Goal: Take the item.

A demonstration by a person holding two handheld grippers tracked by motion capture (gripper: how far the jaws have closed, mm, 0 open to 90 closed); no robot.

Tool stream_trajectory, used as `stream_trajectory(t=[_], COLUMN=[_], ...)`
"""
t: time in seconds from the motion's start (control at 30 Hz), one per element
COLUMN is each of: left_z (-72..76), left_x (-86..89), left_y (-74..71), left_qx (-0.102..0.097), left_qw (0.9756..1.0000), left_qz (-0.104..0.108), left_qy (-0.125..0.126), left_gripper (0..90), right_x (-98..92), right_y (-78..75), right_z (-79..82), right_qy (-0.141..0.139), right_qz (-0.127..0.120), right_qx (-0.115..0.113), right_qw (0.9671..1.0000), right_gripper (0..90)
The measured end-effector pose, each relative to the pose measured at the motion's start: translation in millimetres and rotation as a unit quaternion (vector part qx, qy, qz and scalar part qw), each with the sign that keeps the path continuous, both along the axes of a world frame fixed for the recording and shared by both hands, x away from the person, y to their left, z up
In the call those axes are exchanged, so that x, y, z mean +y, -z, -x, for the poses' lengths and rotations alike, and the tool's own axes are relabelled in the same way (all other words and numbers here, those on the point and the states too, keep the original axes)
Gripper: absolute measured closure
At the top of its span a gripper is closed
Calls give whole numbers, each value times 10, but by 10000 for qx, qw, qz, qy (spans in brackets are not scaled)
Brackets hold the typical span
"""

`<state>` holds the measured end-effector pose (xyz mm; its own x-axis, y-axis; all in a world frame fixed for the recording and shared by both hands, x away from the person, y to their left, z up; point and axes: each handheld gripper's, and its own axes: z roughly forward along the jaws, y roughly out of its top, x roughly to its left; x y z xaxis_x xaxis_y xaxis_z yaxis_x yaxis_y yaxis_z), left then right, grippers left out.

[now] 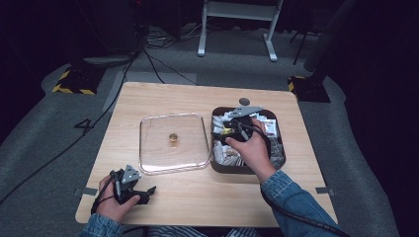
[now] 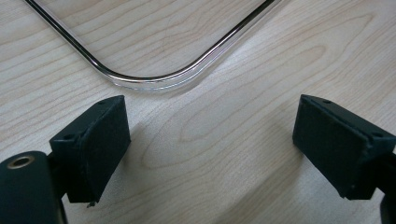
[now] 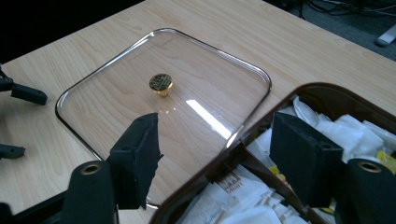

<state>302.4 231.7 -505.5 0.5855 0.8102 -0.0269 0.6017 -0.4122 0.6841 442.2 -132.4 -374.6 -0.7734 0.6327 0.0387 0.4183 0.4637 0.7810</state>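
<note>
- From the high view we see a wooden table [image 1: 197,197] with a clear glass lid [image 1: 173,143] lying flat at its middle, a small gold knob [image 1: 173,138] at the lid's centre. Just beside it on the right stands a dark brown box [image 1: 245,169] packed with white paper sachets [image 1: 271,127]. Our right gripper [image 1: 236,129] hovers over the box's contents; our left gripper [image 1: 143,193] rests near the table's front edge, by the lid's near left corner.
- The left gripper view adds the close detail: the left gripper [image 2: 210,140] has its jaws spread wide over bare wood, nothing between them, with the lid's rounded corner [image 2: 154,80] just ahead.
- The right gripper view shows what the high view hides under the hand: the right gripper [image 3: 219,154] is released, jaws apart and gripping nothing, straddling the box's brown rim [image 3: 243,140] where it meets the lid [image 3: 140,93]. Printed sachets [image 3: 233,191] crowd the box below, and the knob [image 3: 161,83] sits beyond the jaws.
</note>
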Motion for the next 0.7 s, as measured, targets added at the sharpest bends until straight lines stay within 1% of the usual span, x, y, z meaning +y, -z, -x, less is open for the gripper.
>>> stream_trajectory(t=[0.1, 0.13, 0.2, 0.27, 0.43, 0.6, 0.63, 0.67, 0.7], left_z=[1, 1, 6, 6, 6, 0, 0, 0, 0], left_x=[0, 0, 2, 3, 2, 0, 0, 0, 0], left_y=[1, 1, 1, 0, 1, 2, 2, 2, 2], left_qx=[-4, -4, -8, -11, -5, -7, -7, -8, -8], left_qw=[10000, 10000, 10000, 10000, 10000, 10000, 10000, 10000, 10000], left_qz=[8, 8, 4, -7, 6, 13, 13, 16, 16], left_qy=[-2, -2, 8, 7, 9, 5, 5, 5, 5], left_gripper=[115, 115, 115, 115, 115, 113, 114, 114, 114], right_x=[-89, -89, -159, -175, -283, -332, -332, -352, -352], right_y=[47, 47, 114, 131, 296, 451, 451, 507, 507], right_z=[0, 0, -1, 0, -2, -16, -16, -26, -26], right_qy=[46, 46, 85, 90, 192, 222, 222, 230, 230], right_qz=[29, 29, 63, 76, 198, 343, 343, 425, 425], right_qx=[69, 69, 127, 141, 317, 469, 469, 546, 546], right_qw=[10000, 10000, 9999, 9998, 9991, 9981, 9981, 9973, 9973], right_gripper=[335, 335, 325, 324, 325, 316, 316, 301, 301])
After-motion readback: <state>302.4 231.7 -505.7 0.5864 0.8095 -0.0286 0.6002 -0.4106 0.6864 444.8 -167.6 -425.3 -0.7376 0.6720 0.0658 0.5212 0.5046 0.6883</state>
